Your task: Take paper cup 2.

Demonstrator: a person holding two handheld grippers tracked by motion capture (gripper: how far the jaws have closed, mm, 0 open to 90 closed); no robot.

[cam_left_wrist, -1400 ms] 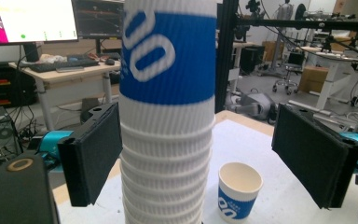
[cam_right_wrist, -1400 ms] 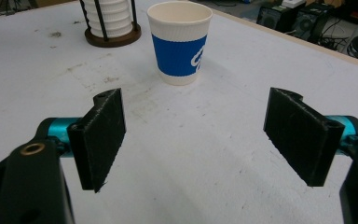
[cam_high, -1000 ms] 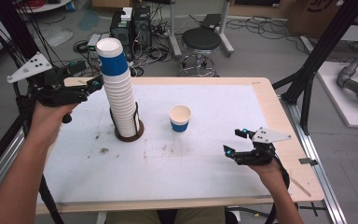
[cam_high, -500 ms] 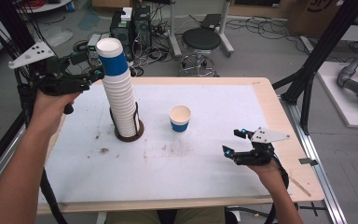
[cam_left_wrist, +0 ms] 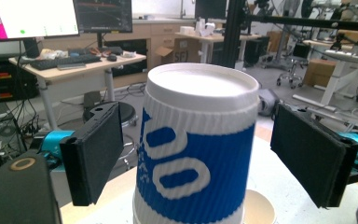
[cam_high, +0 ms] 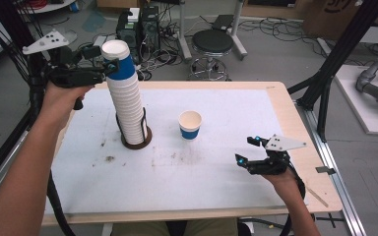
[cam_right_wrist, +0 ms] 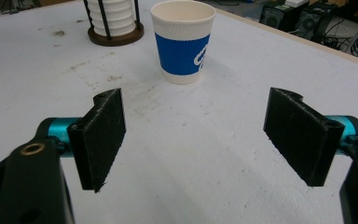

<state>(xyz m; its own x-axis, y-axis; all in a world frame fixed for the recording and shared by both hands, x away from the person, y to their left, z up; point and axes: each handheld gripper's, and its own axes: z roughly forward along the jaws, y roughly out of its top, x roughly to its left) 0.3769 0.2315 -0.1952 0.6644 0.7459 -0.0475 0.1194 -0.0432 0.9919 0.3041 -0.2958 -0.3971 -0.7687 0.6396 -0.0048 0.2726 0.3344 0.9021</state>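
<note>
A tall stack of white paper cups (cam_high: 130, 108) stands in a wire holder with a round wooden base (cam_high: 137, 141). Its top cup (cam_high: 118, 60) carries a blue band. My left gripper (cam_high: 107, 59) is open, one jaw on each side of that top cup (cam_left_wrist: 198, 149), with a gap at both pads. In the left gripper view my left gripper (cam_left_wrist: 196, 126) brackets the cup just under its rim. One loose cup (cam_high: 190, 124) stands upright mid-table. My right gripper (cam_high: 246, 149) hovers open over the front right, aimed at that cup (cam_right_wrist: 184, 42), well short of it.
The table (cam_high: 256, 113) has a white top with a wooden border and some dirt marks near the holder. The holder's base (cam_right_wrist: 114, 28) is beyond the loose cup in the right gripper view. A stool, computers and cables lie on the floor behind the table.
My left gripper has risen along the stack, from its upper part to the top blue-banded cup. The right gripper and the loose cup have stayed put.
</note>
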